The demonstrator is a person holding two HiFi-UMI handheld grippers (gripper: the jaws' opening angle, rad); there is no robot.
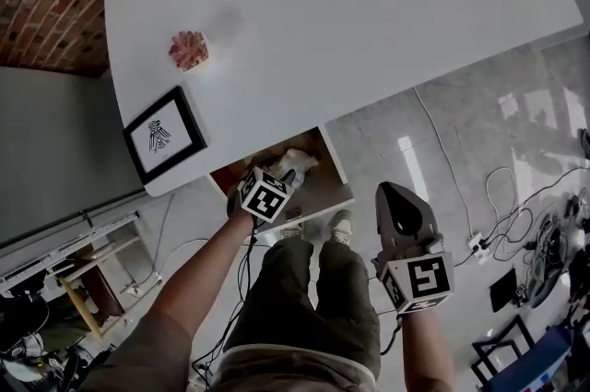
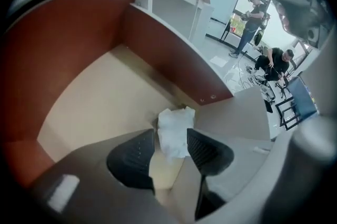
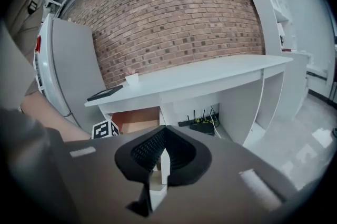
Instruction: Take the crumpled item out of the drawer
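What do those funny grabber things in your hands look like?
Each is grey, the left gripper and the right gripper, with two black ribbed pads as jaws. Each carries a white cube printed with black square markers. A black cable hangs from the left one.

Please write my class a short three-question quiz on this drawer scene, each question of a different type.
1. True or false: the open jaws of the left gripper flank the crumpled paper.
2. What lies on the desk? A: framed picture; B: laptop; C: mug.
3. Fill in: the jaws of the right gripper are ____.
Key: 1 true; 2 A; 3 shut.
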